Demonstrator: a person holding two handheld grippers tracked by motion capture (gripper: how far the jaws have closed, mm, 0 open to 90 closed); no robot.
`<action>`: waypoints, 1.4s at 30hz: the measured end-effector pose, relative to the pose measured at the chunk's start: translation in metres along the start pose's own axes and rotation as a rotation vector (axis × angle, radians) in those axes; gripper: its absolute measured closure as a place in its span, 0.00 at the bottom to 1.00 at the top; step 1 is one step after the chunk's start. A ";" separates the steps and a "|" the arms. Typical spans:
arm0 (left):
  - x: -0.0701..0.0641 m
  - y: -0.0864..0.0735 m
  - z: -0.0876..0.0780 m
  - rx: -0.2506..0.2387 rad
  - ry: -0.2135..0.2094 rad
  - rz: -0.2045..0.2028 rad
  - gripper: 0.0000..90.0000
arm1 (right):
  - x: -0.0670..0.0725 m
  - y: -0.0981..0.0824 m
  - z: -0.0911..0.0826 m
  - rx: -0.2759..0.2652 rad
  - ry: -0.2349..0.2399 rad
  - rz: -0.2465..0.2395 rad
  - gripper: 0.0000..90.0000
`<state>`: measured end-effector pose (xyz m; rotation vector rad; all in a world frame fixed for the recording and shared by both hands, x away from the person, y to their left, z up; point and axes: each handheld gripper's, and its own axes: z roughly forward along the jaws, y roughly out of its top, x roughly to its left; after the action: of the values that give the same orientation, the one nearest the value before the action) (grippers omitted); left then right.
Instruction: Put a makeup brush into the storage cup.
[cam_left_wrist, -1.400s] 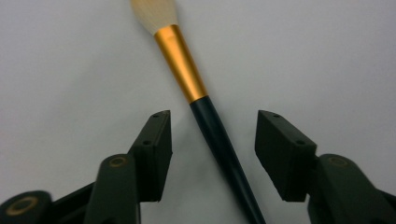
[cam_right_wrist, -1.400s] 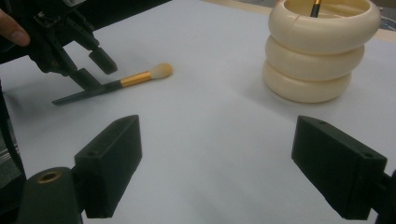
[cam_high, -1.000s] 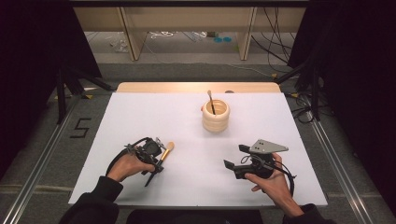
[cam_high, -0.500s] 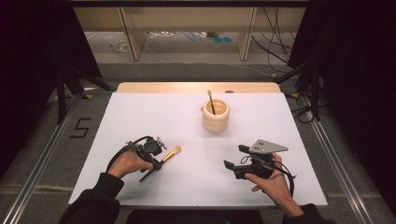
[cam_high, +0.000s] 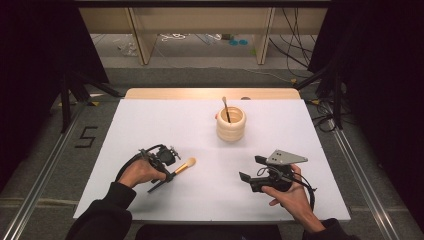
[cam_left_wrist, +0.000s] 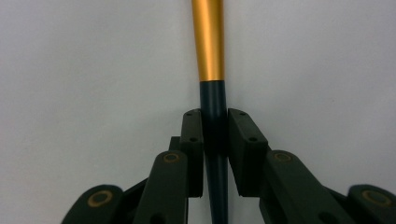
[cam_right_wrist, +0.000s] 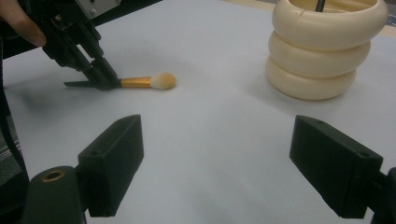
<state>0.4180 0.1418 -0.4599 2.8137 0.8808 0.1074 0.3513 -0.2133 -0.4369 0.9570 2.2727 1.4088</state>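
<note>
Pinched between the black jaws of the left gripper (cam_left_wrist: 215, 140) is the dark handle of a makeup brush (cam_left_wrist: 208, 42), the pads having just closed onto it a little behind the gold ferrule, with the thin tail of the handle running back between the linkages. To do this step well, I judge the grip should stay square on the handle so the brush does not swivel, and the lift should come straight up off the white table (cam_high: 150, 125) before any swing toward the cream ribbed holder (cam_high: 230, 123); the bristle head (cam_right_wrist: 164, 80) wants to stay clear of the surface, and the handle should go down into the holder beside the dark-handled brush (cam_high: 225, 107) already standing there. In the high view the left hand (cam_high: 140, 172) lies low on the table near the front edge, its gripper angled forward and to the right along the brush. Well apart to the right, the right gripper (cam_right_wrist: 233, 168) rests low in the other hand (cam_high: 290, 197), jaws spread wide and holding nothing, pointing across the table. Farther back stands the holder, near the table's far edge.
</note>
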 end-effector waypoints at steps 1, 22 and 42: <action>-0.001 0.001 0.000 0.004 0.004 0.007 0.86 | 0.000 0.000 0.000 0.003 0.002 0.007 0.20; 0.000 -0.002 -0.021 -0.263 -0.022 -0.025 0.87 | -0.001 0.000 0.000 0.000 0.013 0.014 0.20; -0.010 -0.001 -0.034 -0.575 -0.133 -0.139 0.87 | -0.002 0.000 0.003 -0.032 0.024 0.061 0.20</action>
<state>0.4045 0.1423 -0.4265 2.1968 0.8477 0.1269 0.3544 -0.2126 -0.4384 1.0126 2.2486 1.4857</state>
